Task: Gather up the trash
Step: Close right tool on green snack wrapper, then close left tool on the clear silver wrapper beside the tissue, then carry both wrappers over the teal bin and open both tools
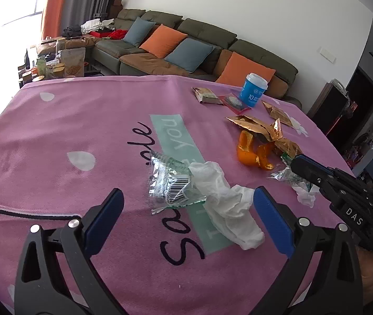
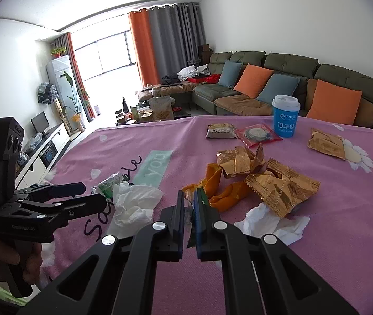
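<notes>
The left gripper (image 1: 186, 204) tilts downward with its jaws spread wide. The right gripper (image 2: 189, 202) angles down, jaws closed, apparently pinching something thin between its pads.

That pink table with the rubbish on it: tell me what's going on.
A person is clearing litter off the pink tablecloth with two handheld grippers. The right gripper is shut on a clear green wrapper beside the orange peel. The left gripper is open over a crumpled tissue and a silver wrapper.

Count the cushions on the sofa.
4, left to right along the sofa back: a blue cushion, an orange cushion, a second blue cushion and a second orange cushion. The clothes pile may hide more.
</notes>
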A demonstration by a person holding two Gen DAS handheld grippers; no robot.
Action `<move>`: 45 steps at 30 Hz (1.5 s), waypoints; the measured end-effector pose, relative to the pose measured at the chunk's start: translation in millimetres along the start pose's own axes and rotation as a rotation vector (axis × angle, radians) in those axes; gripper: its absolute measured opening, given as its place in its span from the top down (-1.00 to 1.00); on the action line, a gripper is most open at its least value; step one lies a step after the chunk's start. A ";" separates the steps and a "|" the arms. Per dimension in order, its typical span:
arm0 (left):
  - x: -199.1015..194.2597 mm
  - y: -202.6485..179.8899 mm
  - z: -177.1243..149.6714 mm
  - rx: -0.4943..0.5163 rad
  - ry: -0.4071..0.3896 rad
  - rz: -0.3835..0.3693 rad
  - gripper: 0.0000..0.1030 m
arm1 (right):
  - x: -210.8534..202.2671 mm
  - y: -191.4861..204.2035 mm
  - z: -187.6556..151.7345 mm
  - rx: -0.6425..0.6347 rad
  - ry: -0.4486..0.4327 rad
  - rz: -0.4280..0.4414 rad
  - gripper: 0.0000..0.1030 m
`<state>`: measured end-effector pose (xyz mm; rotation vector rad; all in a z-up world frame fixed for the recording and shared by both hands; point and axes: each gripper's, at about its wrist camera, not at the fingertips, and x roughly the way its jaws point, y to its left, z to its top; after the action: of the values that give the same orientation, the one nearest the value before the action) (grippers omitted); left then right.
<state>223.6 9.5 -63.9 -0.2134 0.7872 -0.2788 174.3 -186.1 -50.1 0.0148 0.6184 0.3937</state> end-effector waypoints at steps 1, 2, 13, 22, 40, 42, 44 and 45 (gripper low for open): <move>1.3 -0.9 0.1 0.001 -0.001 0.002 -0.89 | -1.0 0.2 1.0 0.001 -0.004 0.002 0.90; 1.9 -1.3 0.4 0.004 -0.002 0.002 -0.87 | -2.2 0.0 1.7 0.003 -0.007 0.004 0.90; 13.1 12.9 -1.7 -0.048 0.029 0.000 0.00 | -7.1 -0.3 3.9 0.010 -0.014 0.007 0.90; 8.8 11.3 -6.8 -0.038 -0.017 0.043 0.15 | -8.3 -1.8 2.2 0.009 -0.017 0.006 0.90; -125.8 34.2 -21.0 -0.085 -0.263 0.120 0.17 | -40.7 49.0 20.7 -0.094 -0.122 0.092 0.89; -143.5 41.8 -26.4 -0.099 -0.285 0.136 0.17 | -42.6 59.8 24.3 -0.112 -0.131 0.111 0.89; -159.4 48.8 -32.5 -0.108 -0.303 0.158 0.17 | -44.8 73.0 28.1 -0.140 -0.144 0.130 0.89; -166.7 52.0 -35.0 -0.113 -0.314 0.169 0.17 | -45.4 80.4 30.0 -0.152 -0.149 0.142 0.89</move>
<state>94.9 109.6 7.9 -0.2874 0.5054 -0.0387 129.0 -125.0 10.3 -0.0572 0.4403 0.5716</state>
